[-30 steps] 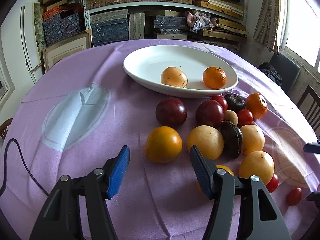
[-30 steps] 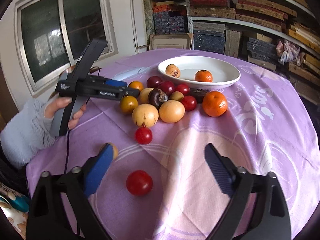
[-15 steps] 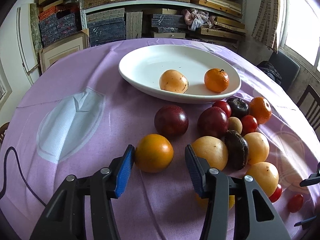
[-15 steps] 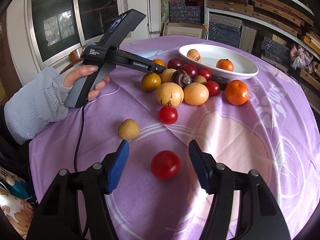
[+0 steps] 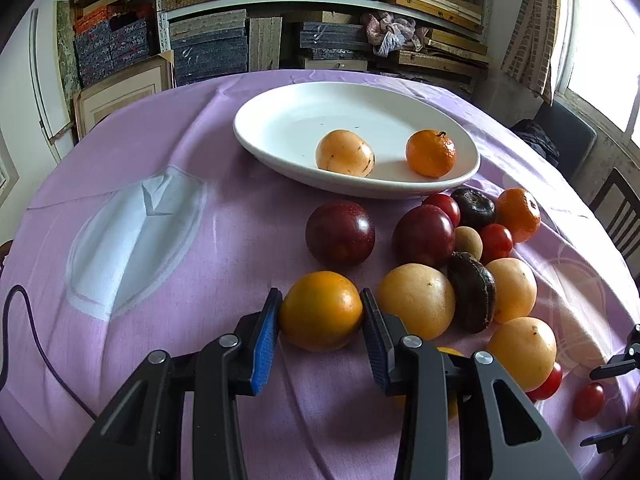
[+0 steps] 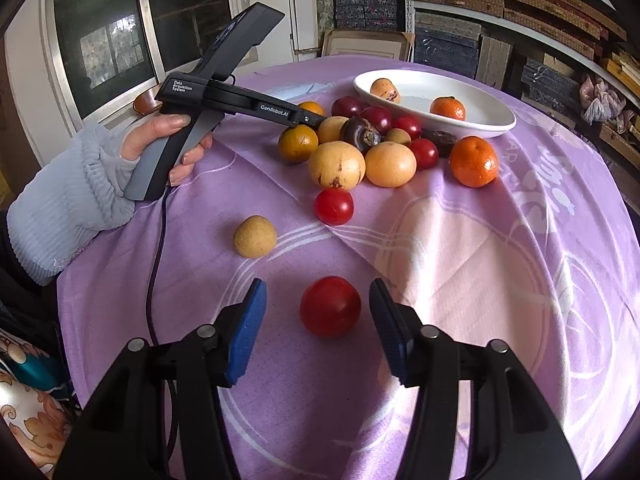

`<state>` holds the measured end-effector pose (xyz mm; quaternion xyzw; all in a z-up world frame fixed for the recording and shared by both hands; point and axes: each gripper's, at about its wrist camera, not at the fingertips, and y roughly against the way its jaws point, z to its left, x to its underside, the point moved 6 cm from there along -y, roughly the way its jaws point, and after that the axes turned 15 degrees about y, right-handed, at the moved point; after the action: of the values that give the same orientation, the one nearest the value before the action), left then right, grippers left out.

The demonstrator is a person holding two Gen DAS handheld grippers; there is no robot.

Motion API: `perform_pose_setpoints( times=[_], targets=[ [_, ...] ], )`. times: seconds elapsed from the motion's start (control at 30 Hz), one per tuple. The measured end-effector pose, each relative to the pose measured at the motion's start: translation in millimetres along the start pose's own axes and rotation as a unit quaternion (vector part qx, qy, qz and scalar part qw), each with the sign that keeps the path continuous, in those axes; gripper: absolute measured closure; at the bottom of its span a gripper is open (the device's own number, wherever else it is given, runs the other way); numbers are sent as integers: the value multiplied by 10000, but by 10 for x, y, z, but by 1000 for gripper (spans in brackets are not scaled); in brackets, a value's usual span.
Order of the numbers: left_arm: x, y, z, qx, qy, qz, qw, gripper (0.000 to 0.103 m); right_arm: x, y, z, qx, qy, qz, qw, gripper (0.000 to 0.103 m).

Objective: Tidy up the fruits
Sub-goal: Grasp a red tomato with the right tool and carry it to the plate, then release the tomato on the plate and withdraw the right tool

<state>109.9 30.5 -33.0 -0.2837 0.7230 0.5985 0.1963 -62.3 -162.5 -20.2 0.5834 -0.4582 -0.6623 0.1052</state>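
The left gripper [image 5: 320, 320], jaws just closing, clamps a round orange-yellow fruit [image 5: 320, 310] on the purple tablecloth [image 5: 200, 240]. The right gripper [image 6: 318, 320], also closing, brackets a red tomato [image 6: 330, 311] without touching it.

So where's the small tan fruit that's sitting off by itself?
In the right wrist view, the small tan fruit lies alone on the purple tablecloth, left of centre, between the fruit pile and the red tomato near the right tongs.

Colours on the surface: lilac, white, orange, red.
Lilac cloth [image 5: 240, 216] with pale white printed rings; plain white dish [image 5: 280, 136]; deep orange fruit [image 5: 320, 310]; glossy red tomato [image 6: 330, 306]; speckled tan fruit [image 6: 255, 237]; blue pads [image 6: 245, 332] on black frames.
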Motion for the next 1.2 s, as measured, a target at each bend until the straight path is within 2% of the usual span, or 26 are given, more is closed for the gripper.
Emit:
perform_pose_setpoints(
  times=[0.07,0.2,0.33,0.47,0.6,0.7,0.77,0.87,0.97,1.1,1.2],
  targets=[
    [1,10,3,8,4,-15,10000,63,3,-30,-2,0,7,68,10000,51],
    [7,44,10,16,19,-81,10000,63,26,-106,-15,-40,-18,252,9997,73],
    [0,89,12,19,30,-181,9998,63,26,-120,16,109,111,305,9994,74],
    [-16,162,14,-5,58,-309,9995,63,1,-83,-51,103,-12,224,9997,74],
    [-211,346,6,37,161,-519,9985,63,-383,269,-399,453,-140,-348,9983,74],
    [-507,501,-69,-34,93,-743,9972,63,-808,507,-795,784,-236,-801,9934,74],
    [-738,544,-128,-83,84,-857,9963,63,-1064,517,-1053,977,-258,-963,9902,74],
    [-1043,472,-195,-152,113,-895,9958,63,-1358,273,-1493,1082,-545,-1019,9874,74],
    [-1261,236,-198,-243,214,-789,9964,63,-1531,-140,-1957,1113,-933,-878,9855,74],
    [-1384,-175,-145,-300,371,-516,9975,64,-1554,-712,-2373,941,-1347,-550,9849,74],
    [-1400,-441,-132,-274,419,-311,9983,63,-1536,-995,-2533,894,-1434,-395,9848,74]
  ],
)
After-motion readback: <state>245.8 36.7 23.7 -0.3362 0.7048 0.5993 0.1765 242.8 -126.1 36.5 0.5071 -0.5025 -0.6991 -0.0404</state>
